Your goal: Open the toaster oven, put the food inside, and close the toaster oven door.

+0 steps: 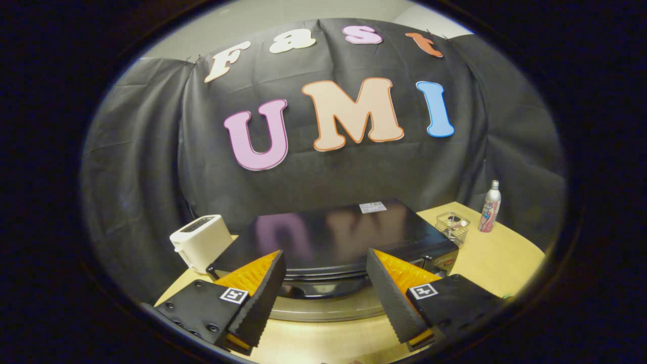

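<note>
where the two fingers reach forward over the pale wooden table (505,258), the gripper (326,273) stands spread wide, released, with nothing between its fingers and nothing pressed by either one. the bare tabletop lies beneath them. just ahead, spanning the gap between the fingertips, sits the toaster oven (328,237): a low black box with a glossy top that mirrors the wall behind it, a small pale sticker (372,207) near its back edge, and a curved silver-grey front edge (323,307) showing below the dark door between the fingers. whether the door is fully shut cannot be told from this high angle. beside the oven on the left stands a cream toaster (198,241). to its right, further back, a small clear basket (452,226) holds something small, and beyond it a slim spray bottle (490,206) stands upright near the table's far corner. the black cloth wall (131,177) hangs behind everything.
</note>
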The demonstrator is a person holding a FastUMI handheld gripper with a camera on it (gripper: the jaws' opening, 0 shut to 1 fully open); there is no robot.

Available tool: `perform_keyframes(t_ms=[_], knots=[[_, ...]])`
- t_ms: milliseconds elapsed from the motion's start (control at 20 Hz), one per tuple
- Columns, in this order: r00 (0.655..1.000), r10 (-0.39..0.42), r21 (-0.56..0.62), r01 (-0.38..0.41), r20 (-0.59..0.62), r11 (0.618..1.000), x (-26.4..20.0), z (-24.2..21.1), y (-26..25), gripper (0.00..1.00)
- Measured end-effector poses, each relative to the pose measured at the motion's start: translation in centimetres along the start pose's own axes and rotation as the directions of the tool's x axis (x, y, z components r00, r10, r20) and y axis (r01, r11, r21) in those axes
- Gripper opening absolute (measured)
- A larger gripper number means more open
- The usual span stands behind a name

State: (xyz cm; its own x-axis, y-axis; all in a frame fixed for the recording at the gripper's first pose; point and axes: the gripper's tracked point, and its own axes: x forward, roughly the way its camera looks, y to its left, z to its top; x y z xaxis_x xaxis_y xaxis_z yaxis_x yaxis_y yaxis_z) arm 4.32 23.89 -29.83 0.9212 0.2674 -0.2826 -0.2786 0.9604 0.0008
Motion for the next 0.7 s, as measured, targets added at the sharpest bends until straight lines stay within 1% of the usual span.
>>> perform_keyframes(t_ms=[50, 150, 300, 500, 700], knots=[[0.999, -0.002, -0.022, 0.002, 0.035, 1.0, -0.6, 0.5, 0.2, 0.99], [0.999, -0.009, -0.056, 0.012, 0.052, 0.998, -0.5, 0.3, 0.2, 0.99], [0.998, -0.014, -0.007, 0.015, 0.059, 1.0, -0.6, 0.0, 0.0, 0.98], [0.999, 0.001, -0.005, 0.0, 0.05, 1.0, -1.7, -0.5, -0.1, 0.98], [0.997, 0.002, -0.005, -0.002, 0.076, 1.0, -3.8, -1.4, -0.3, 0.98]])
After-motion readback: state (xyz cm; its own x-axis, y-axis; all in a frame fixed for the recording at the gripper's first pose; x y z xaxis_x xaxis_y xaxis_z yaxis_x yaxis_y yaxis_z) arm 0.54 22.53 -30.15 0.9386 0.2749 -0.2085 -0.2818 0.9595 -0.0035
